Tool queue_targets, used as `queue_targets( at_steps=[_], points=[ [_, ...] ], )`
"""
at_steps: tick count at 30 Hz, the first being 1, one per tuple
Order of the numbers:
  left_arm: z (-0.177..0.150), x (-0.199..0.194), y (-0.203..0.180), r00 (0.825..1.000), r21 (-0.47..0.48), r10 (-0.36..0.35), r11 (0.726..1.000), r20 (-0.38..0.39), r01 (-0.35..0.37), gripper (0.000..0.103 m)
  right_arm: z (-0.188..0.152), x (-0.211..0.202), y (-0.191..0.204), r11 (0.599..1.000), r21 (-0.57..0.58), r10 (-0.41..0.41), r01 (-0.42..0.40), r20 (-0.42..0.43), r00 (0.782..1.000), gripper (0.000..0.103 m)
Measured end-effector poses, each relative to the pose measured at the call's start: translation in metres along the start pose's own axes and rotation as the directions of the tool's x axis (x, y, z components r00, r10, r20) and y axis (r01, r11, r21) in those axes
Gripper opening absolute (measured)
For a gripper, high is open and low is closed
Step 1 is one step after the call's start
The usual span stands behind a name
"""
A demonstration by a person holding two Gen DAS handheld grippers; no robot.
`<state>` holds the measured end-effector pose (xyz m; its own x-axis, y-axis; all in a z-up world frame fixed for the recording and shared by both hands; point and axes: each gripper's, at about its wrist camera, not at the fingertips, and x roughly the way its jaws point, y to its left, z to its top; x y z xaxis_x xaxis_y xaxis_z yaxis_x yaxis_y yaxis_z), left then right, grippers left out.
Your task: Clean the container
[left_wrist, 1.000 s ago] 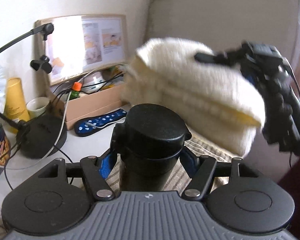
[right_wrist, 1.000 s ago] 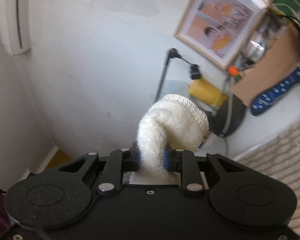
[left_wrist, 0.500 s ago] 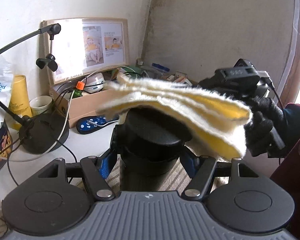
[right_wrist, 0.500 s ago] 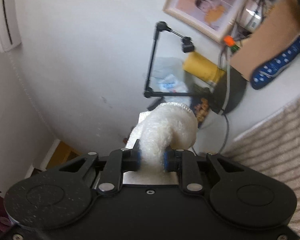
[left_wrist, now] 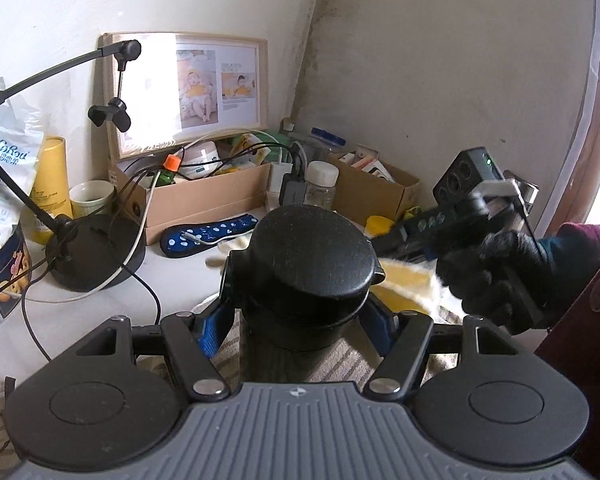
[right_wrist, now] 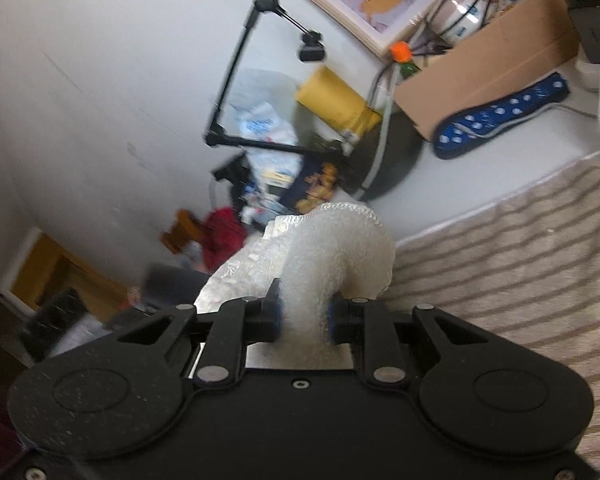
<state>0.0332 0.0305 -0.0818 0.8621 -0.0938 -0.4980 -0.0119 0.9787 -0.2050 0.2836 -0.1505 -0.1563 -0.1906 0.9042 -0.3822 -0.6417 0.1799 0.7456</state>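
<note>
A black container (left_wrist: 300,256) with a round black lid stands upright in the left wrist view. My left gripper (left_wrist: 296,320) is shut on its body, blue pads pressed to both sides. To its right, a black-gloved hand (left_wrist: 496,272) holds my right gripper (left_wrist: 384,240) low beside the lid. A white and yellow cloth (left_wrist: 404,280) hangs from it, level with the lid's right edge; whether it touches the lid I cannot tell. In the right wrist view my right gripper (right_wrist: 304,312) is shut on the white cloth (right_wrist: 340,248), which folds over in front of the fingers.
A striped mat (right_wrist: 520,264) covers the near table. Behind it are a lamp's black base (left_wrist: 96,256), a cardboard box (left_wrist: 208,196) full of cables, a blue power strip (left_wrist: 208,234), a white-capped jar (left_wrist: 320,184), a cup (left_wrist: 90,198) and a framed picture (left_wrist: 188,88).
The cloth, high above the container a second ago and over its lid half a second ago, has dropped to the lid's right side. The right gripper sank and tipped down. The left gripper kept its hold.
</note>
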Motion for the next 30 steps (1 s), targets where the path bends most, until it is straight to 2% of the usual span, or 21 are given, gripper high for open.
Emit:
queue_targets(
  at_steps=[7,16,19,22,26,28,29,30],
  points=[
    [0.000,-0.001,0.001,1.000,-0.003,-0.002,1.000,0.001,0.002,0.068,-0.012,0.013,-0.007,0.984,-0.094,-0.150,0.148,-0.019,0.988,0.020],
    [0.001,0.001,0.001,1.000,-0.001,-0.002,1.000,-0.001,0.002,0.068,-0.031,0.029,-0.016,0.933,-0.196,-0.310,0.302,-0.013,0.951,0.020],
    [0.001,0.001,0.001,1.000,0.000,-0.002,1.000,-0.003,0.002,0.068,-0.038,0.032,-0.010,0.885,-0.302,-0.370,0.354,0.005,0.929,0.020],
    [0.002,0.001,0.002,1.000,-0.006,0.001,1.000,-0.003,-0.001,0.068,-0.041,0.026,-0.004,0.818,-0.394,-0.439,0.420,0.044,0.897,0.020],
    [0.002,0.001,0.001,1.000,-0.006,0.002,1.000,-0.003,-0.002,0.068,-0.046,0.018,0.006,0.682,-0.537,-0.527,0.496,0.111,0.843,0.020],
    [0.002,0.002,0.001,1.000,-0.005,0.002,1.000,-0.003,-0.002,0.068,-0.048,0.017,0.008,0.646,-0.584,-0.535,0.492,0.114,0.837,0.020],
    [0.002,0.002,0.001,1.000,-0.004,0.002,1.000,-0.003,-0.002,0.068,-0.049,0.016,0.009,0.642,-0.594,-0.530,0.486,0.114,0.840,0.020],
    [0.002,0.002,0.001,1.000,-0.004,0.002,1.000,-0.003,-0.002,0.068,-0.048,0.016,0.010,0.659,-0.582,-0.518,0.476,0.108,0.848,0.020]
  ],
)
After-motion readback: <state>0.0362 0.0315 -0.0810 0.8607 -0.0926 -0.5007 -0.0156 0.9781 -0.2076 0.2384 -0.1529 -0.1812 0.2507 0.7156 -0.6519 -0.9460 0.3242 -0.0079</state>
